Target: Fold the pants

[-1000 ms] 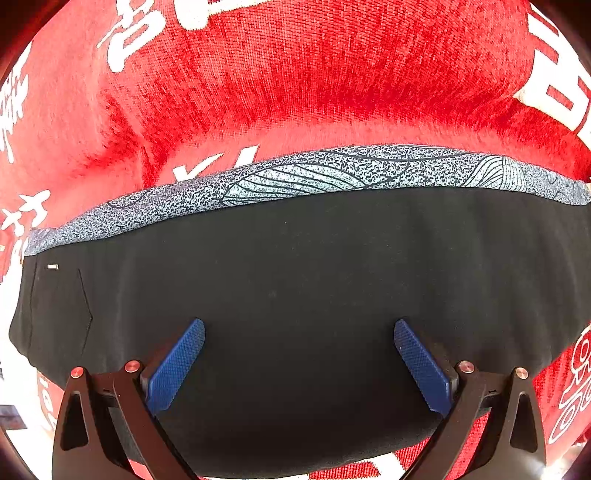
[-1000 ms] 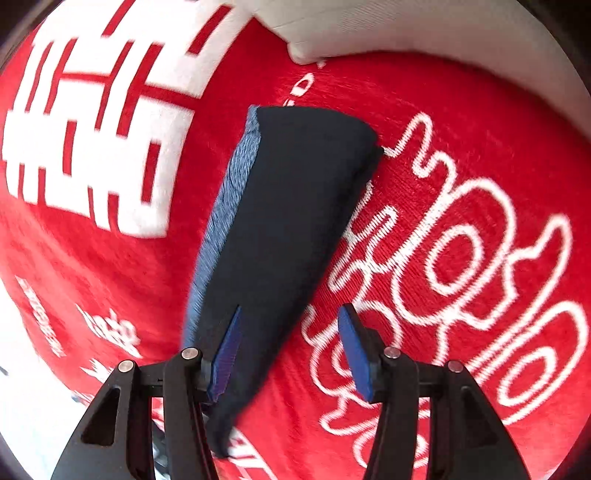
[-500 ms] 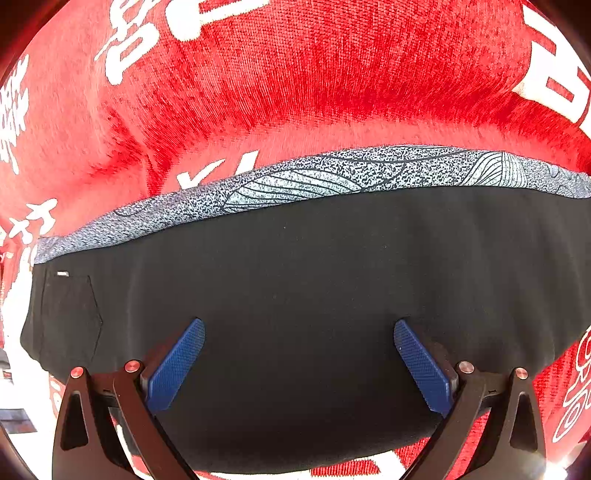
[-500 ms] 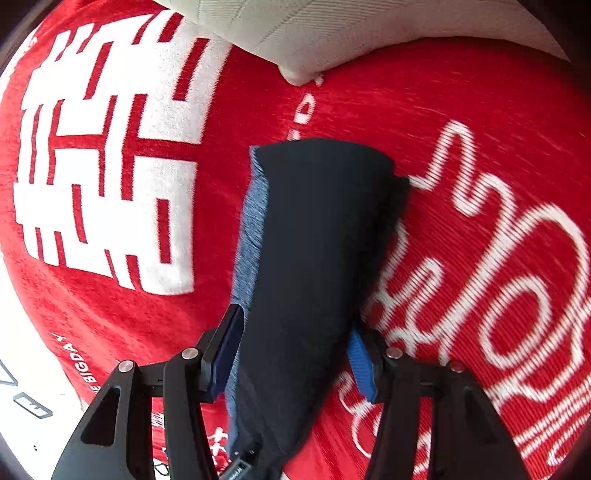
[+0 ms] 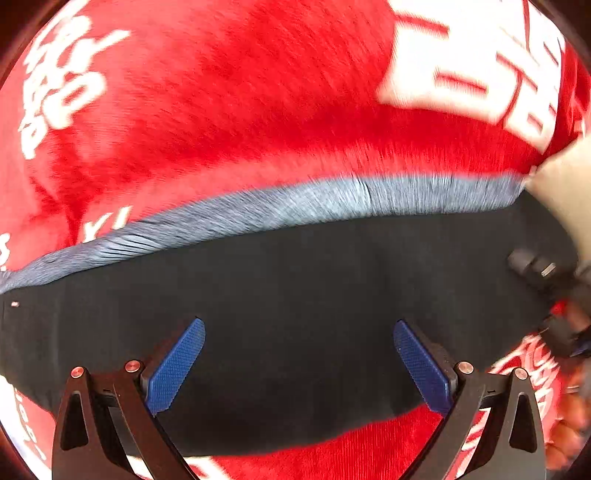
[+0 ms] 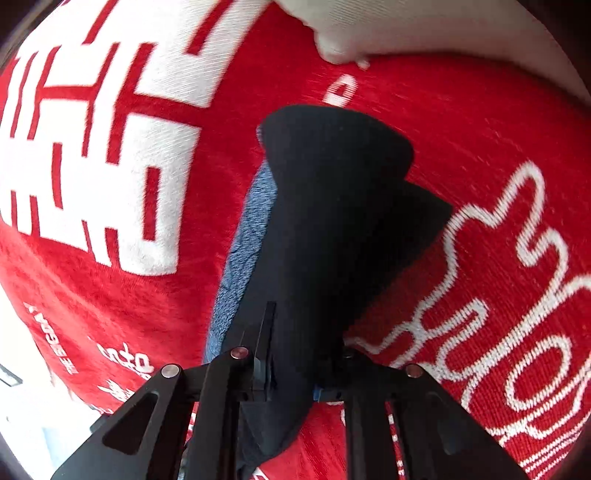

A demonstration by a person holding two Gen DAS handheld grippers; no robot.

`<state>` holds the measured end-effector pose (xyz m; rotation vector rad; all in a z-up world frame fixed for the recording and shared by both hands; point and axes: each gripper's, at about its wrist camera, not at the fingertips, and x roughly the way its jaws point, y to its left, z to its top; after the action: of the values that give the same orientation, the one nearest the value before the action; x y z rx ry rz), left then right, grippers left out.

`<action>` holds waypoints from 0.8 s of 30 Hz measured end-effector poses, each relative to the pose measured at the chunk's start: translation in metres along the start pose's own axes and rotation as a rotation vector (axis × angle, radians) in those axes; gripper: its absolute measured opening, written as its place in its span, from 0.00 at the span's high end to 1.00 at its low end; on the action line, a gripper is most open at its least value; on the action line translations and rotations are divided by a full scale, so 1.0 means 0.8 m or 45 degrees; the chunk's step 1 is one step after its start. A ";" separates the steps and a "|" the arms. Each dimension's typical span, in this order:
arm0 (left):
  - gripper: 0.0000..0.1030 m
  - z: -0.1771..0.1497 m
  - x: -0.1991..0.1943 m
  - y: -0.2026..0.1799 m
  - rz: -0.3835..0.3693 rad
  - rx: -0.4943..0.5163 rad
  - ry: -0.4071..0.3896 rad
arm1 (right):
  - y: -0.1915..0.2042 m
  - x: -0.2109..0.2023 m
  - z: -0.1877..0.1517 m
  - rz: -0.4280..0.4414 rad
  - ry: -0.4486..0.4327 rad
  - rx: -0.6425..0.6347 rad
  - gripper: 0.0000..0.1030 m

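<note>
Underneath, red plush blanket (image 6: 480,147) with white lettering, pale pillow (image 6: 406,29) at far edge; black pants (image 5: 295,288) spread across it; right gripper (image 6: 295,354) jaws just closed, pinching pants; left gripper (image 5: 295,362) jaws wide, empty, above them

Red plush blanket (image 6: 480,122) with white characters and looping white outlines, spread as the bearing surface and filling both views. Lying directly on it: folded black pants (image 5: 295,288) with a mottled grey-blue band (image 5: 332,199) along the far edge in the left wrist view, the same pants (image 6: 332,206) running lengthwise away from the camera in the right wrist view, one black corner lifted off the pile there. At the far end, resting on the red, a cream cushion-like corner (image 6: 388,29), its kind not clear
</note>
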<state>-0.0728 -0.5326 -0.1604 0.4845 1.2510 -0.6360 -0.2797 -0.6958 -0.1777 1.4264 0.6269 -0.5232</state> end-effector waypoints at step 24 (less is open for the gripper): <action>0.00 -0.046 -0.084 0.125 -0.151 -0.167 -0.201 | 0.253 0.022 -0.151 -0.274 0.036 -1.110 0.86</action>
<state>-0.0436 -0.4229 -0.1049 0.2479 1.1689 -0.6744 -0.1406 -0.5577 -0.0450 0.5462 0.8949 -0.3248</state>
